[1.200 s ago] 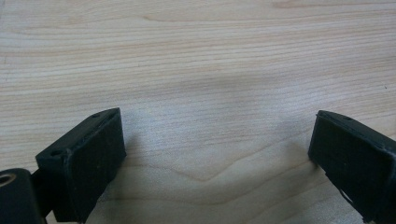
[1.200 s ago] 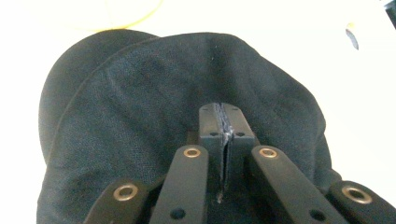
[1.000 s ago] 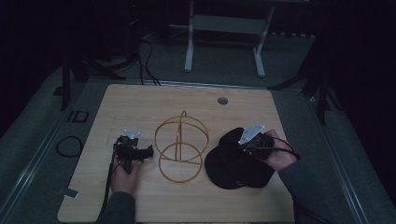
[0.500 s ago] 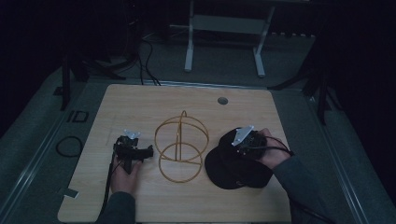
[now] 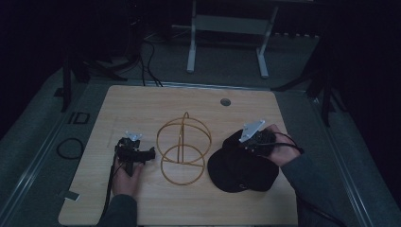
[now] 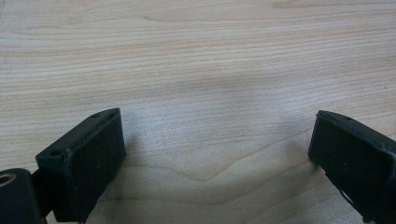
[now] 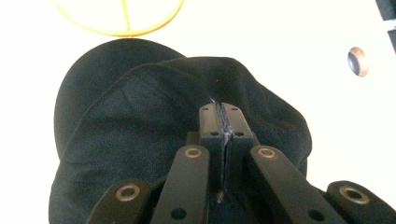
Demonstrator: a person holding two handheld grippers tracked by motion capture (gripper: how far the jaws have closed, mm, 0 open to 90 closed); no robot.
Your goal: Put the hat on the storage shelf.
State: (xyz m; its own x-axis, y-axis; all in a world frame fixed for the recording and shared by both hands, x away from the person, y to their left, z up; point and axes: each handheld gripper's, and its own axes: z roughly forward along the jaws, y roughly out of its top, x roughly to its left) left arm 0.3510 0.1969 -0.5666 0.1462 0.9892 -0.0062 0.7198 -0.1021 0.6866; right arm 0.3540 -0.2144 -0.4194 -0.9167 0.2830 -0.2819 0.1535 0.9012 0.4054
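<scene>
The right gripper (image 7: 224, 122), jaws pressed together, pinched the black cap (image 5: 241, 163) at 4 o'clock of the wire stand (image 5: 183, 147), probably for lifting. The left gripper (image 6: 215, 154) rested wide, empty, at 9 o'clock.

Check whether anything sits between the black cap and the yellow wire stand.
Nothing visible does. The black cap lies just right of the yellow wire stand, with bare table between them. The right claw is shut on the cap's crown; the left claw rests open beyond the stand.
</scene>
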